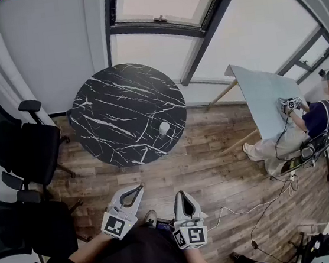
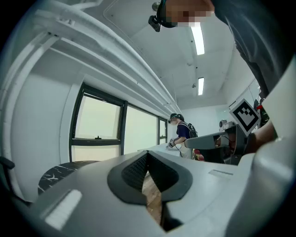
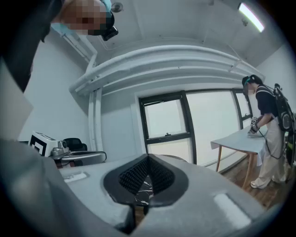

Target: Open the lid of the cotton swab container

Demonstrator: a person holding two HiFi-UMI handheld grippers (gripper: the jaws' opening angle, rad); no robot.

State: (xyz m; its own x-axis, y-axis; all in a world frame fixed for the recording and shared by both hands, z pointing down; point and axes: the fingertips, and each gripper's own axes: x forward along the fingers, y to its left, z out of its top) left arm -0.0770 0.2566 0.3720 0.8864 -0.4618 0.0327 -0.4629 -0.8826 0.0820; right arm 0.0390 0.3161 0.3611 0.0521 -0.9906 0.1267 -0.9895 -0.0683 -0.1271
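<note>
White container (image 1: pixel 164 128) sits on the table (image 1: pixel 108 105), contents too small to tell; left gripper (image 1: pixel 138 188) and right gripper (image 1: pixel 182 195) closed, empty, well away

A small, white, round cotton swab container (image 1: pixel 164 128) stands upright on the round black marble table (image 1: pixel 108 111), near its right edge. It is too small to show whether its lid is on.

A person (image 1: pixel 320 117) is leaning over a pale table (image 1: pixel 261 98) right of the round marble table (image 1: pixel 120 112), black office chairs (image 1: pixel 18 149) standing at its left.
</note>
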